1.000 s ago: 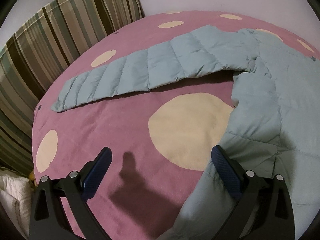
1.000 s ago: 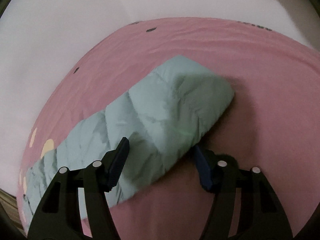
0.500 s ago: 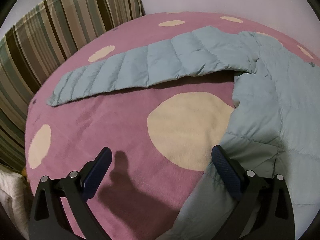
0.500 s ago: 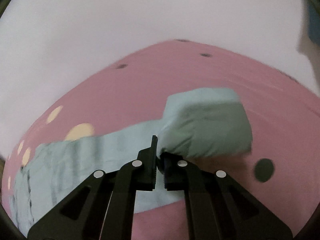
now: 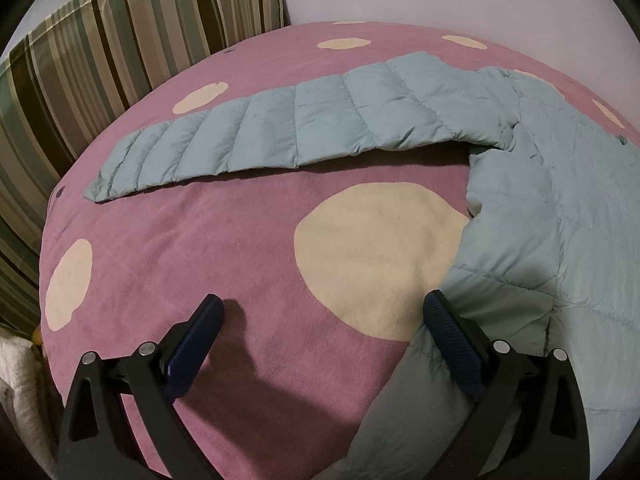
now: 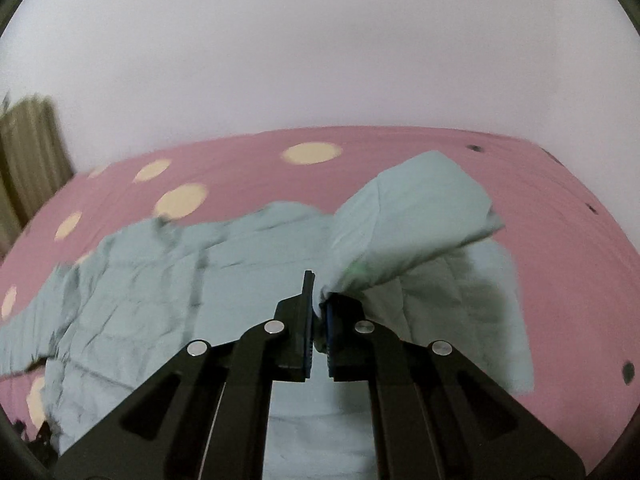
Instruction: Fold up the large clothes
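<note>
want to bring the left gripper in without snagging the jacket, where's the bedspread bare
Bare: the bedspread between the outstretched sleeve and the open left gripper, around the big cream dot. Crowded: the jacket body on the picture's right, where the right gripper holds the other sleeve.

Soft, even indoor light is seen in both fisheye views, with no glare recorded. In the left wrist view the picture is sharp: the quilted seams of the jacket [image 5: 360,120] are crisply rendered, and a dark, well-defined shadow of the left gripper [image 5: 320,320] is cast on the bedspread [image 5: 200,248] just ahead of its near finger. A narrow shadow is laid under the sleeve's lower edge. The right wrist view is smeared by motion blur; the jacket's [image 6: 160,288] folds and the bedspread's [image 6: 400,148] cream dots are softened. The wall [image 6: 320,48] is washed out to pale grey. Straight lines are bowed and corners are vignetted black.
</note>
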`<state>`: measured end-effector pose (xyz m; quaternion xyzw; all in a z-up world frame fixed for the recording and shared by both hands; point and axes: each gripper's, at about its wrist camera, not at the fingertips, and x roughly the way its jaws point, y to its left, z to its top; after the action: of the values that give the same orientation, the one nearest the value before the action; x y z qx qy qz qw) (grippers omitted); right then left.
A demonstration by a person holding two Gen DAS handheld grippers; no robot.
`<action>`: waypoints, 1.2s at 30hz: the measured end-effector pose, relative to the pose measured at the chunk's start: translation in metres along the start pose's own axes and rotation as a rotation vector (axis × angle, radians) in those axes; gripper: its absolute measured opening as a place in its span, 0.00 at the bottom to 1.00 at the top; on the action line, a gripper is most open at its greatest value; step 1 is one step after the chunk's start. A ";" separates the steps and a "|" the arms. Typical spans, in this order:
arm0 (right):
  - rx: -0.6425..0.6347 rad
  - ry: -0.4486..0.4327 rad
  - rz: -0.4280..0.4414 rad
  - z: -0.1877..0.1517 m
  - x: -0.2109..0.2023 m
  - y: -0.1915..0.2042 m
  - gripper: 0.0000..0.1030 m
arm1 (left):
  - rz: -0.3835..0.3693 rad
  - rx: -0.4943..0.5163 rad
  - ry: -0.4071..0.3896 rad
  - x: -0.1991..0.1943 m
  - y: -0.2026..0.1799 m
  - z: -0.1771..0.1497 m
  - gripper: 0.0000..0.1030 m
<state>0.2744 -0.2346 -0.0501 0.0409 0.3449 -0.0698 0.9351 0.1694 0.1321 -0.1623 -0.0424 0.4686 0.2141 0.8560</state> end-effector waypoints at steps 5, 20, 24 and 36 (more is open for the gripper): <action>-0.158 0.055 0.055 -0.015 0.020 0.076 0.05 | -0.002 -0.001 0.001 0.000 0.001 -0.001 0.96; -0.455 0.211 0.136 -0.072 0.042 0.188 0.31 | -0.020 -0.015 0.008 0.002 0.001 -0.001 0.96; -0.523 0.201 0.206 -0.081 0.026 0.198 0.48 | -0.019 -0.014 0.008 0.002 0.001 -0.001 0.96; -0.460 0.117 0.262 -0.070 -0.040 0.146 0.48 | -0.019 -0.014 0.008 0.002 0.001 -0.001 0.96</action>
<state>0.2222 -0.0775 -0.0731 -0.1245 0.3971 0.1344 0.8993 0.1686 0.1336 -0.1646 -0.0537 0.4699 0.2088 0.8560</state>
